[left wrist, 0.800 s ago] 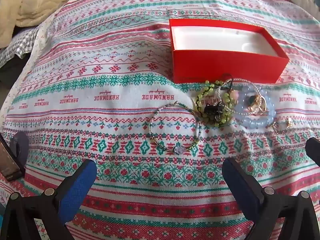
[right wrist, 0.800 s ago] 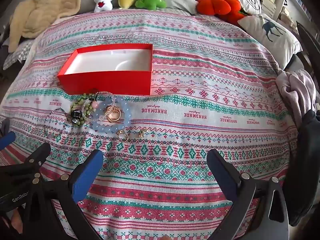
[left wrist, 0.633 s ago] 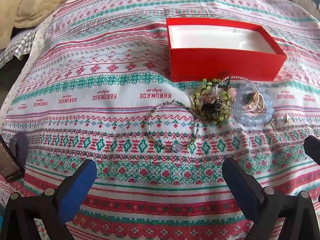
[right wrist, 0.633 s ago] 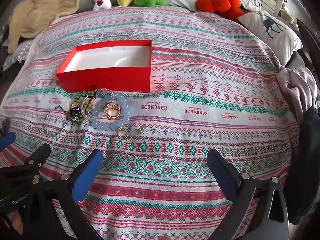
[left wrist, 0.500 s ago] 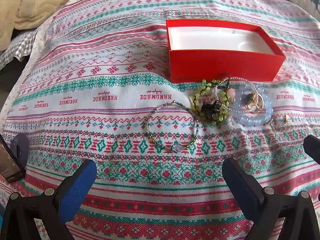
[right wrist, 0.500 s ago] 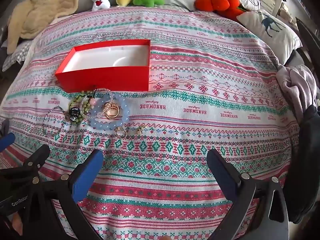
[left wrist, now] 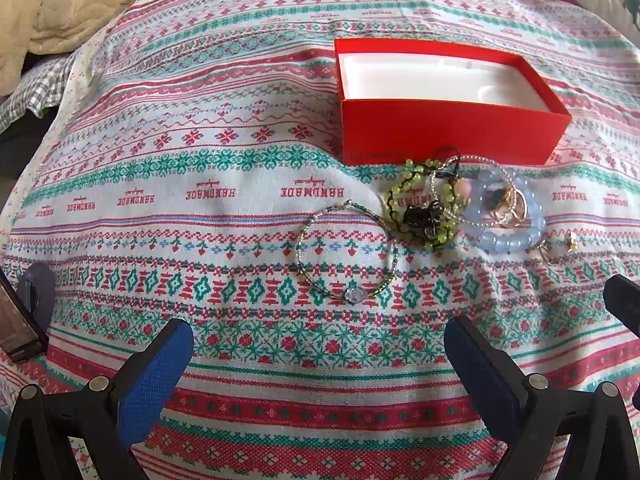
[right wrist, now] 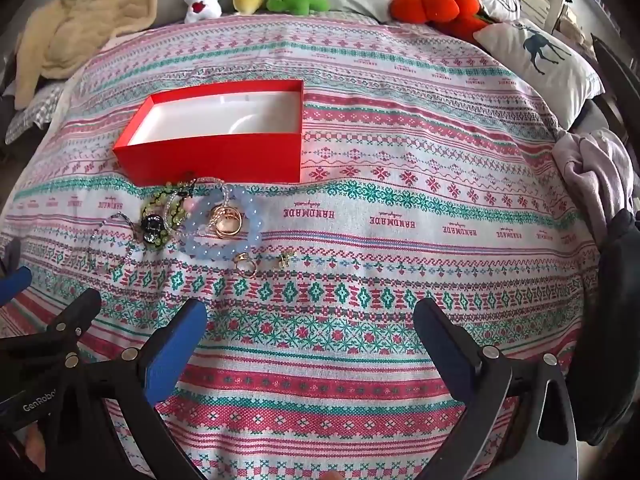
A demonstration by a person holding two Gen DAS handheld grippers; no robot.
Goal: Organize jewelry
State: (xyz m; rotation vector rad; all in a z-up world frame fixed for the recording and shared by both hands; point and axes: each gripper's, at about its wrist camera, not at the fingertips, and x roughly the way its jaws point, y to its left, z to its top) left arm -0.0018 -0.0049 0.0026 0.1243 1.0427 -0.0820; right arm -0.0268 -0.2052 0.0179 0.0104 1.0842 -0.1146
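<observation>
Left wrist view: your left gripper stands spread and empty, the thin beaded bracelet lying just ahead between the jaws, the heaped bracelets beyond to the right, the empty red box behind them. Your right gripper, likewise spread and empty, has the gold ring ahead-left. Since a moment ago the scene has only drifted slightly; nothing is boxed yet, so sorting has not begun.

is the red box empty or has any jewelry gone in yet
Empty. The red box has no lid on and shows only its bare white liner in both views; the jewelry all lies on the cloth in front of it.
</observation>
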